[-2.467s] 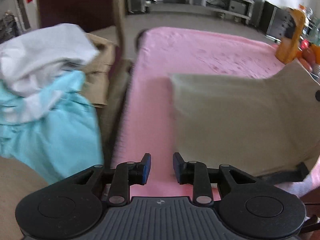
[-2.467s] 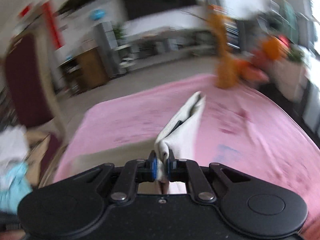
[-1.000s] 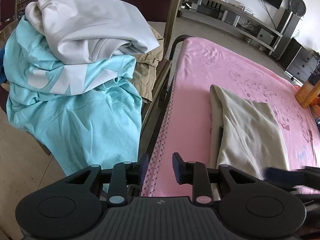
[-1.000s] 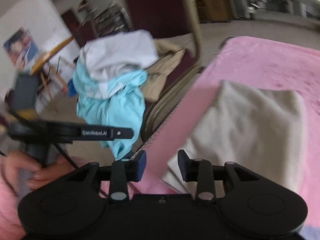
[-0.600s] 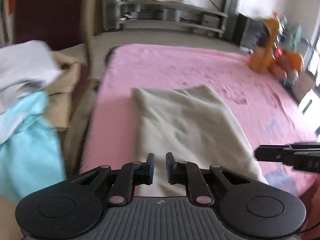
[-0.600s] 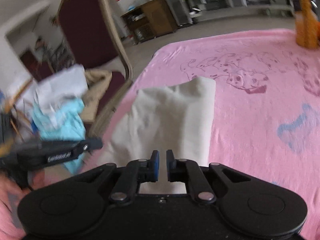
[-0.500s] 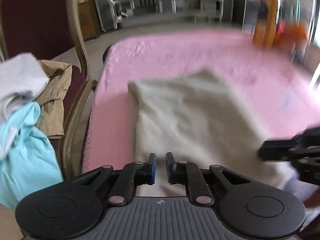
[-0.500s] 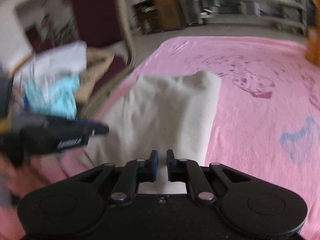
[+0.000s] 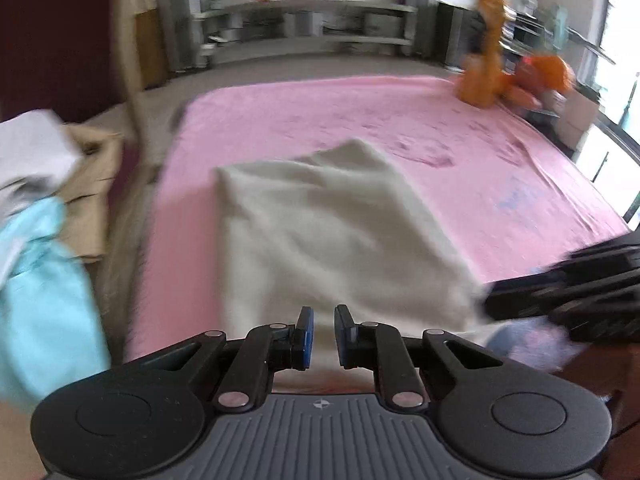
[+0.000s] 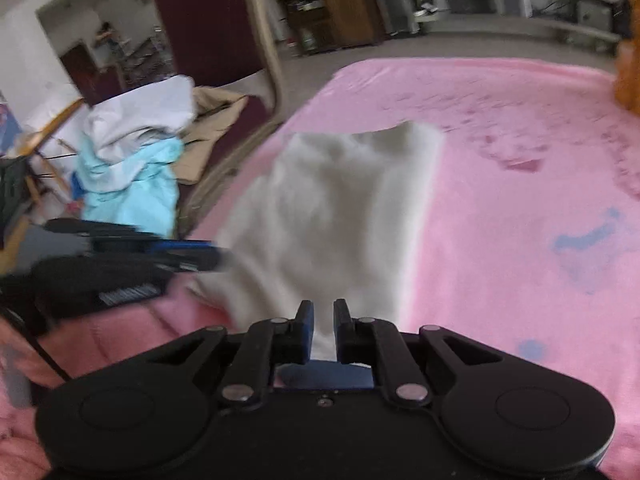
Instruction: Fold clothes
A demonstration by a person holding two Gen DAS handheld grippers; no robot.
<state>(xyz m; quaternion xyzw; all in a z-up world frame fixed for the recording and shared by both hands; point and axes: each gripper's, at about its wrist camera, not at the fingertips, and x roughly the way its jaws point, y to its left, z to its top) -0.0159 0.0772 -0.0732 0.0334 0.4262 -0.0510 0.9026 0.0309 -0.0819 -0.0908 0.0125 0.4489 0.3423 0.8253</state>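
Daylight floods both views, bright and soft, and the strongest of it pours in from the window (image 9: 618, 92) at the right edge of the left view, blown nearly white. Motion blur smears almost everything: the beige garment (image 9: 332, 236) is soft-edged, the pink blanket (image 10: 520, 208) shows its print only as smudges, and the shelves (image 9: 304, 12) streak sideways. The gripper bodies at the bottom stay crisp. The other gripper (image 10: 120, 264) crosses the right view as a dark, streaked blur. Fisheye bending curves the chair frame (image 10: 264, 36), and the corners fall to black. Shadows are faint and diffuse.
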